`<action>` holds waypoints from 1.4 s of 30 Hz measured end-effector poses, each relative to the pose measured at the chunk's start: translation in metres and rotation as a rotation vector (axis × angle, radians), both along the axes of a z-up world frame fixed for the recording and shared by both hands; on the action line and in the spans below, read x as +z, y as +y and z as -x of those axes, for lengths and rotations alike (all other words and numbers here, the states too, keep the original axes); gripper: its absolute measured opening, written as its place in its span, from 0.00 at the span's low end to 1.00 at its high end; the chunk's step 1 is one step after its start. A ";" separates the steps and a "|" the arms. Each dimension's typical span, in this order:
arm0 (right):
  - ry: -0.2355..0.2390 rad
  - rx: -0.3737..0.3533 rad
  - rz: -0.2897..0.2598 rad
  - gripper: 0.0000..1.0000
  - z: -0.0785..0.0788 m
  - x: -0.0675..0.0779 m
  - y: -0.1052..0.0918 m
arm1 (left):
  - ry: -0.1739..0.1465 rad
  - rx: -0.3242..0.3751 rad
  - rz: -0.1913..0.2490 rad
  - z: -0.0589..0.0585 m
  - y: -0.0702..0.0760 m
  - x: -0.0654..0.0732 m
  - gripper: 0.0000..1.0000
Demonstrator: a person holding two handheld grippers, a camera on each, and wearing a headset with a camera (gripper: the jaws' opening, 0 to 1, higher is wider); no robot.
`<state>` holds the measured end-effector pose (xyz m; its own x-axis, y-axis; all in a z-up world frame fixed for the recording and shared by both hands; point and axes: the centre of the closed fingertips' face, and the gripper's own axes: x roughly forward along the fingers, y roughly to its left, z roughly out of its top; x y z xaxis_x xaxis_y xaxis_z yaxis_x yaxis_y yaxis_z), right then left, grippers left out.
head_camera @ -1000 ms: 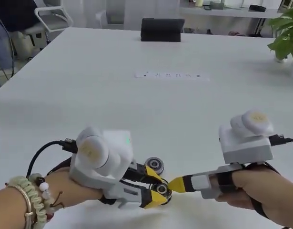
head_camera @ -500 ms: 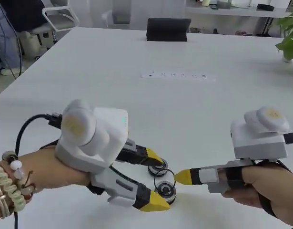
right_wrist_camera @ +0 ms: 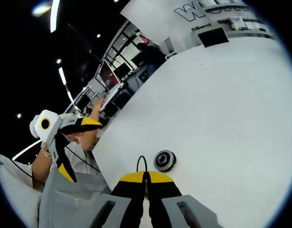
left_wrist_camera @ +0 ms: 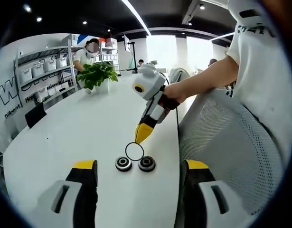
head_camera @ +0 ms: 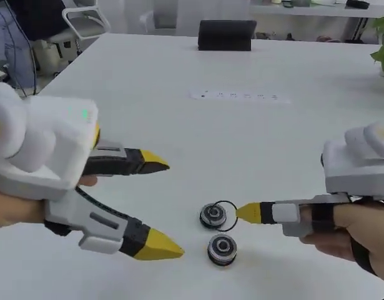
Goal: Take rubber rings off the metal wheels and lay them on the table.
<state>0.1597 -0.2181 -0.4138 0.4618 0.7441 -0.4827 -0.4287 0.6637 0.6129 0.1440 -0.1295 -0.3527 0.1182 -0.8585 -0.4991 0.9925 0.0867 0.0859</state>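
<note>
Wheels [head_camera: 222,247] lie on table [head_camera: 241,137] between left claw [head_camera: 175,209] and right claw [head_camera: 240,212], rubber ring [left_wrist_camera: 134,160] at its tip.

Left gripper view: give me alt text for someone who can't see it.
The right gripper, shut, pinches a thin black rubber ring just behind two metal wheels on the white table. The left gripper stands open in the foreground, a jaw on each side.
</note>
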 end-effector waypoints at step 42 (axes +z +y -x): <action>-0.094 0.042 -0.100 0.00 0.007 0.043 0.019 | 0.106 0.374 0.034 0.019 0.087 -0.045 0.81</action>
<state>0.1527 -0.1990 -0.3708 0.4694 0.8057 -0.3613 -0.5135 0.5819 0.6306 0.1247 -0.0425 -0.3977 0.3755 -0.7818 -0.4977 0.8949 0.4456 -0.0248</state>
